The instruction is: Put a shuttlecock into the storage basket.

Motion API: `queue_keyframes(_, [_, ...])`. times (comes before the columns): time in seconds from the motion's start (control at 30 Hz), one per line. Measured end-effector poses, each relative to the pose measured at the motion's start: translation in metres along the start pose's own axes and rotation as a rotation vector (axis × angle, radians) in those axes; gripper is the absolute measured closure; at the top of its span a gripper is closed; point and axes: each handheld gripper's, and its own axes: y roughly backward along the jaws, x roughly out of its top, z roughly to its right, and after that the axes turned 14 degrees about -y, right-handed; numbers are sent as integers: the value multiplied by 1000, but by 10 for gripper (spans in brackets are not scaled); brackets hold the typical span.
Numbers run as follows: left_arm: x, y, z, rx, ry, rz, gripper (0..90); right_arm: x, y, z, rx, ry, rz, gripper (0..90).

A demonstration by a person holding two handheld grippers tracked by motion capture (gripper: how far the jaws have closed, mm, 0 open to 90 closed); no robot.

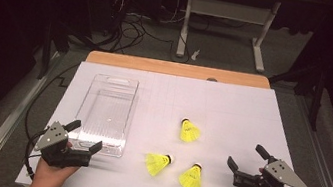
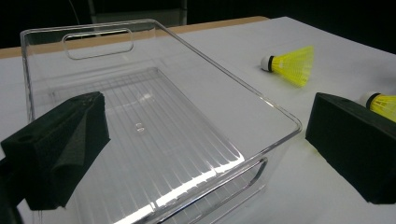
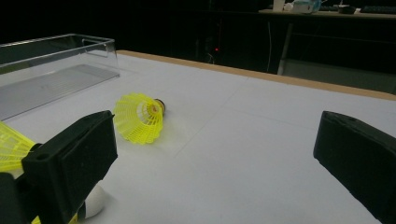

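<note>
We have three yellow shuttlecocks lying on their sides on the white table [image 1: 233, 109], and the likely job is to lift them into the clear plastic bin [image 1: 106, 113] that stands toward the table's left edge. Both pairs of jaws stand wide apart and hold nothing: the left gripper [image 1: 87, 137] rests at the front-left corner with the bin's near wall between its pads, and the right gripper [image 1: 247, 163] waits near the front-right corner. The front shuttlecock [image 1: 191, 177] lies closest to our right gripper, the middle one [image 1: 158, 164] just left of it, the far shuttlecock [image 1: 189, 131] toward the table's centre. We should take the closest first, pinching at the cork rather than the flimsy skirt, closing gently so it does not squirt away.
</note>
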Motion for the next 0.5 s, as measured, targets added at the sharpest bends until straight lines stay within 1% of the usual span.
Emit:
queue_keyframes(0.07, [0,0,0,-2,5,-1,7,0,0,0,3,0,-1,1])
queue_keyframes(0.23, [-1,-2,-1,-2,-1,-7,6,-1,-1,-1,3,-1,-1,2])
queue_keyframes(0.3, [-1,-2,-2,-1,4,-7,6,-1,-2,-1,2,-1,-1,1])
queue_keyframes(0.33, [-2,-2,-3,-2,15,0,6,-2,-3,-1,4,0,-3,2])
queue_keyframes(0.5, [-2,-3,-5,0,18,0,5,-3,-2,1,2,-8,-2,2])
